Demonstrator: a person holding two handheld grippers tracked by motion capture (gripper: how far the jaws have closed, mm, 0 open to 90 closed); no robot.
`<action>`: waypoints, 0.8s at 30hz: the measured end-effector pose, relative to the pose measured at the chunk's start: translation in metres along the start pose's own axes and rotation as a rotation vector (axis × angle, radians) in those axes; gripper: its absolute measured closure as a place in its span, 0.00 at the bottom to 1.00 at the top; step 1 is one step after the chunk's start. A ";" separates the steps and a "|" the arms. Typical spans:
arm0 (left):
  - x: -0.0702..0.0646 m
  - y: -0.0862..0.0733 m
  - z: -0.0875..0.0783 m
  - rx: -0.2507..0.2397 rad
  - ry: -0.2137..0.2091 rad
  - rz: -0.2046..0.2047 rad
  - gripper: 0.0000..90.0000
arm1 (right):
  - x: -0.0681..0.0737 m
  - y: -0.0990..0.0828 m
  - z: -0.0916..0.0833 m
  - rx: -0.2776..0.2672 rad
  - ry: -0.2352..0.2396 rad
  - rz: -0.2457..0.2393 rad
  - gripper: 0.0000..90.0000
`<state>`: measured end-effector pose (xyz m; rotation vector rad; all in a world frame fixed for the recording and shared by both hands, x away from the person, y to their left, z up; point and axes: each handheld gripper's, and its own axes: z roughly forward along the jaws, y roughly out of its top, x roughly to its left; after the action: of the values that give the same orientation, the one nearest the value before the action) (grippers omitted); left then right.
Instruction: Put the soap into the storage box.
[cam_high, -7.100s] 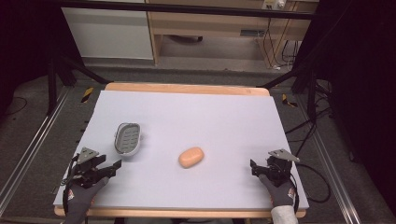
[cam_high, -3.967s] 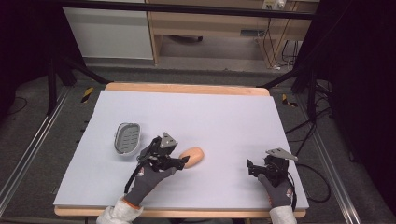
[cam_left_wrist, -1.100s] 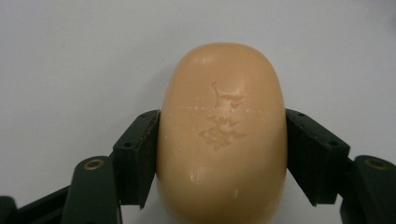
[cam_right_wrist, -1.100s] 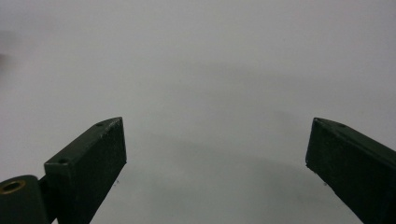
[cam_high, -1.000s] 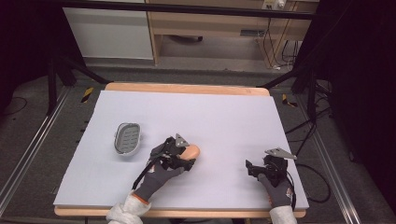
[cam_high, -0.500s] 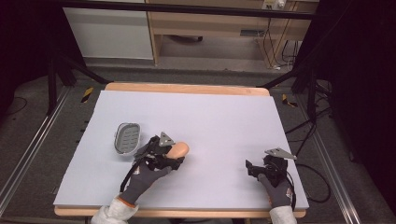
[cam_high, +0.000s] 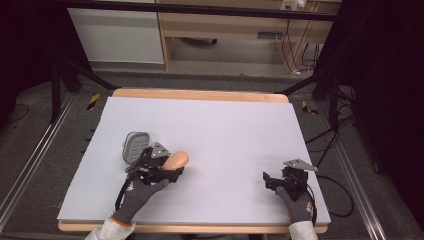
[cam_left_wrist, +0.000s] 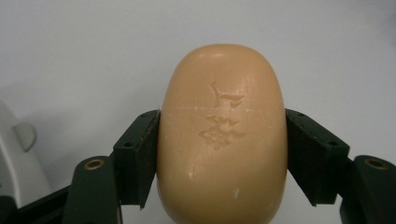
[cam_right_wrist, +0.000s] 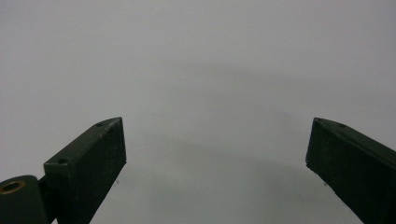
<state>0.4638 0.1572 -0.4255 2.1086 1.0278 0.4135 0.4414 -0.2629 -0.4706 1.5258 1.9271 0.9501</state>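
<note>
The grey soap dish (cam_high: 136, 146) sits on the worktop (cam_high: 225, 125) just left of the left claw (cam_high: 170, 170), which grips the tan soap bar (cam_left_wrist: 222, 135) across its short width, the bar's long axis running out along the jaws. So the dish lies to the left of the held bar, and the left hand is much the nearer one. Far right, the right claw (cam_high: 270, 181) rests wide and holds nothing. One dish, one bar, two claws.
</note>
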 end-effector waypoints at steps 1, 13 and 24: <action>0.002 0.000 -0.002 -0.003 0.001 -0.004 0.35 | 0.000 0.000 0.000 0.001 0.000 0.000 0.06; 0.023 0.000 -0.024 -0.041 0.048 -0.053 0.35 | 0.004 -0.001 -0.001 0.000 0.014 -0.009 0.06; 0.047 0.004 -0.041 -0.079 0.099 -0.102 0.35 | 0.005 -0.001 0.000 0.001 0.020 -0.012 0.06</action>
<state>0.4728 0.2117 -0.3967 1.9726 1.1523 0.5040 0.4391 -0.2580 -0.4715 1.5086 1.9487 0.9627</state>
